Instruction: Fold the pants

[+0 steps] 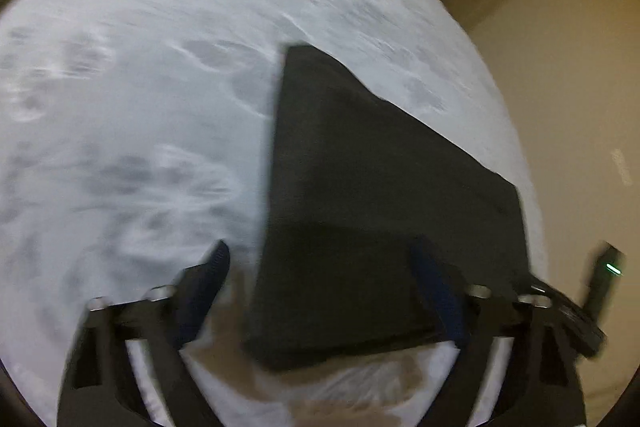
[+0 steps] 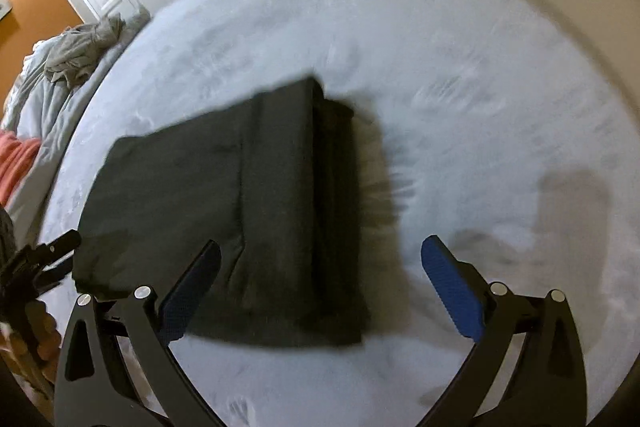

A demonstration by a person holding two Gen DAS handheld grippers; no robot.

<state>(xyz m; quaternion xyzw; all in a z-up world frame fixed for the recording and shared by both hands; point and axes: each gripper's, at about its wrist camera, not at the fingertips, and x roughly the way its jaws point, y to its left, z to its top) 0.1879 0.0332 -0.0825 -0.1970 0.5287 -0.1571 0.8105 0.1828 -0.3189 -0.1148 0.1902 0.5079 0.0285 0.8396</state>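
A: How are the claws set?

B: The left gripper (image 1: 320,287) and right gripper (image 2: 320,283) are spread apart, nothing clamped; the folded black pants (image 2: 248,203) are straddled, flat on the white fleece blanket (image 2: 460,75).

A: Which step?

B: A late fold, judged. Next, the near edge must be pinched and carried over.

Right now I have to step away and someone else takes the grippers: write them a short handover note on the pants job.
Left gripper: open, over the near edge of the dark pants, not pinching them.
Right gripper: open wide, near edge of the pants between its fingers, nothing held.
Pants: flat on the pale bed cover, already folded into a layered block.
Done: at least one fold.
Left: probably one more fold, or just square the edges. Blur hides detail, so check first.
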